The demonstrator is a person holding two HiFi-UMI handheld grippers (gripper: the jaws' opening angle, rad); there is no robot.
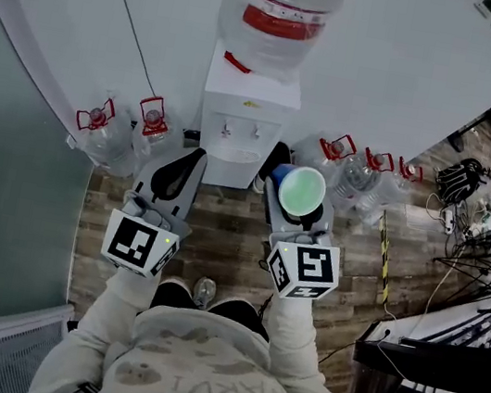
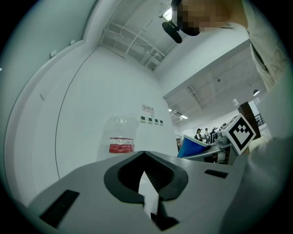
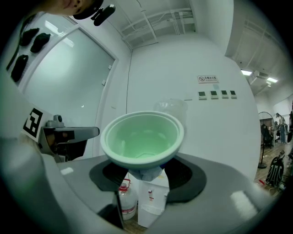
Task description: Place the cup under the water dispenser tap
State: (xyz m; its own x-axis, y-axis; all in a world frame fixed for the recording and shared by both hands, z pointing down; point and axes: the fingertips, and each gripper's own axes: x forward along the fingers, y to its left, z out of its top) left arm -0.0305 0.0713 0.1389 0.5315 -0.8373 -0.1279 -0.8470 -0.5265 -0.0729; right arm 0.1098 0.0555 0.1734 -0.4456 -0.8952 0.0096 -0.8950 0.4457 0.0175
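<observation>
The right tongs [image 1: 294, 207] grip the cup [image 1: 302, 191] low on its body, just short of the water dispenser [image 1: 248, 116]. The left tongs [image 1: 180, 173] are closed and empty. The cup looks light and thin-walled, so a hard squeeze would likely crush it.

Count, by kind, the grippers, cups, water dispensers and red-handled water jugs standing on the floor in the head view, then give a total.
Grippers: 2
Cup: 1
Water dispenser: 1
Floor jugs: 5
Total: 9

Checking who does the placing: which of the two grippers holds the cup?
The right gripper: its fingers clamp the green-lined cup, while the left gripper has its fingers closed on nothing.
</observation>
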